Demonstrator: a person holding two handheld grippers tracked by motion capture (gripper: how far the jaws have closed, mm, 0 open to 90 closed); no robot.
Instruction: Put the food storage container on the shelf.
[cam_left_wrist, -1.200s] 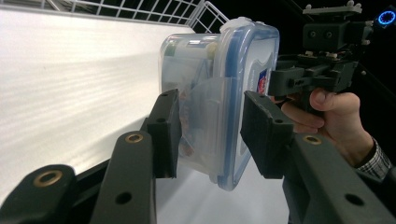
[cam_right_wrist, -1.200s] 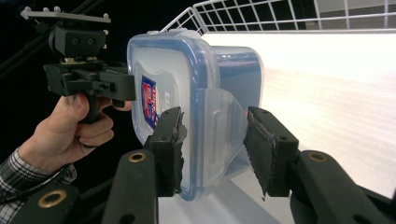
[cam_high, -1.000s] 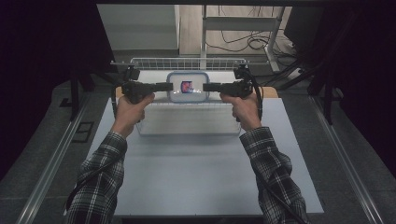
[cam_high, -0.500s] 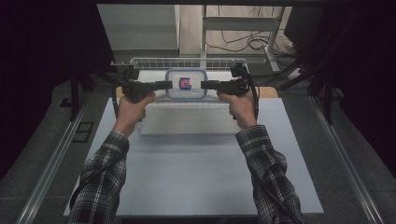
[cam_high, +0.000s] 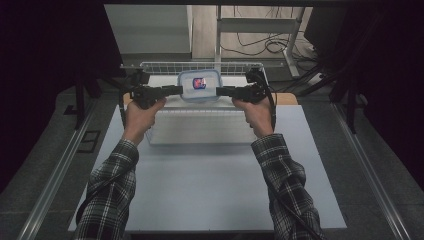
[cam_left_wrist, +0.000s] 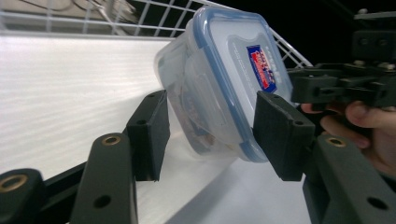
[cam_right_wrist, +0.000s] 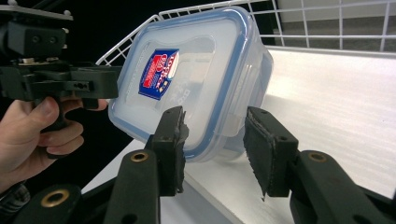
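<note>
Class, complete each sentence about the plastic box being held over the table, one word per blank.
The clear plastic box has a lid rimmed in ____.
The right tongs are ____ on the box.
Behind the box stands a white ____ basket.
Missing words: blue; shut; wire.
</note>
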